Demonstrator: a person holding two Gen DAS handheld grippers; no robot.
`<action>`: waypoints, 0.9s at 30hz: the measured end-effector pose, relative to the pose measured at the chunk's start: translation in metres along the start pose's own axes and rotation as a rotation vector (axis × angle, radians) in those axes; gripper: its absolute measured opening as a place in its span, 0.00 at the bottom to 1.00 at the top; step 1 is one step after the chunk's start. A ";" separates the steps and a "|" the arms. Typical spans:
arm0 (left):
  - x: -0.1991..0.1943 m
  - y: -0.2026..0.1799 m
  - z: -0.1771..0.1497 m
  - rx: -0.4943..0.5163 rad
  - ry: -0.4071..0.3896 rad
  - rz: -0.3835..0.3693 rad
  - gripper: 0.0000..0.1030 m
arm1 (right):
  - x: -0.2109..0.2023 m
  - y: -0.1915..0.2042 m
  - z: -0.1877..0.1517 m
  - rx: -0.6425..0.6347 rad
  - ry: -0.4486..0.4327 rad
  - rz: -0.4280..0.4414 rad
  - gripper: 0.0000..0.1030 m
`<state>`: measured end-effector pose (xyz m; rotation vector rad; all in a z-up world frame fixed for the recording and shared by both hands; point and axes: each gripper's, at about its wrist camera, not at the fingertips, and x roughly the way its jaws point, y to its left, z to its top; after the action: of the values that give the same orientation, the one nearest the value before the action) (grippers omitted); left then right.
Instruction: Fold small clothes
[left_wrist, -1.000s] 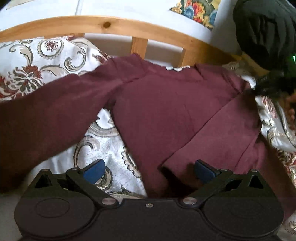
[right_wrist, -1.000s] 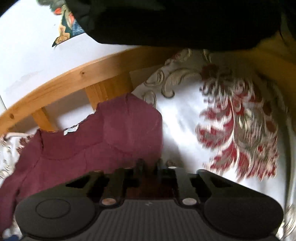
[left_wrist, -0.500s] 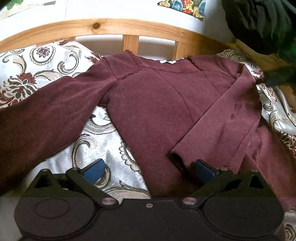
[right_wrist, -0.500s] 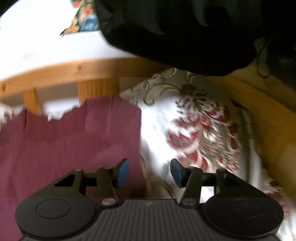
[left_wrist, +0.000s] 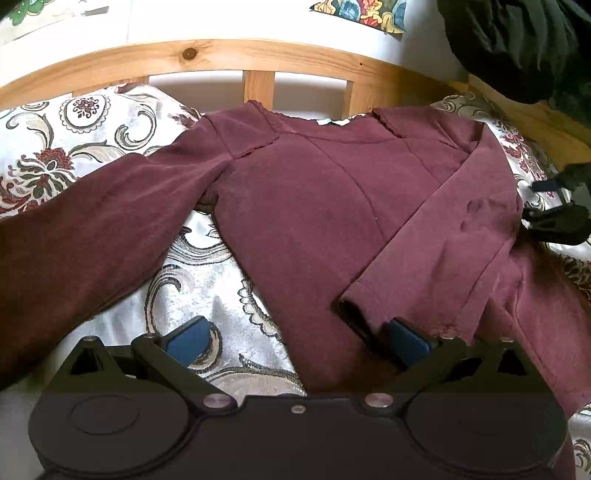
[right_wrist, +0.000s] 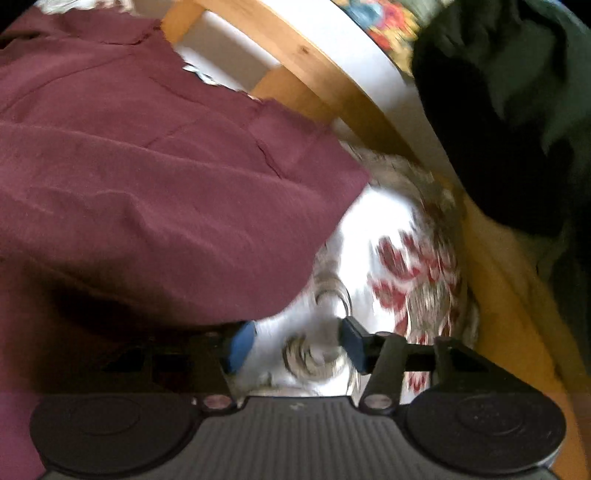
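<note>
Left wrist view alone shows the whole maroon top (left_wrist: 314, 206) spread on the patterned bedcover (left_wrist: 207, 280) (one sleeve folded across toward five o'clock), left gripper (left_wrist: 295, 338) gaping and empty, while the right gripper (right_wrist: 295, 345), half-apart, is closing on nothing.

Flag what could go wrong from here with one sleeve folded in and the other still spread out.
The folded sleeve lies loose on the maroon top; the right tongs, closing on nothing at its edge, could drag it off. The spread sleeve may bunch when lifted. The open left tongs straddle the hem and could snag it.
</note>
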<state>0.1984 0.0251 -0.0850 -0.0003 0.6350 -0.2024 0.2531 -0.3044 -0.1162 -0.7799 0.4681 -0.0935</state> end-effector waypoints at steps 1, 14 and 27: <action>0.000 0.000 0.000 0.000 0.000 0.000 0.99 | -0.001 0.004 0.001 -0.043 -0.025 0.005 0.32; -0.001 -0.005 -0.001 0.034 0.007 0.014 0.99 | -0.013 -0.043 -0.018 0.427 0.007 0.166 0.09; -0.061 0.007 0.006 -0.094 0.109 -0.050 0.99 | -0.120 -0.042 -0.102 0.838 0.116 0.479 0.70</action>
<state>0.1550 0.0427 -0.0450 -0.0966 0.7533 -0.2217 0.1047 -0.3713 -0.1053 0.1694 0.6491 0.1114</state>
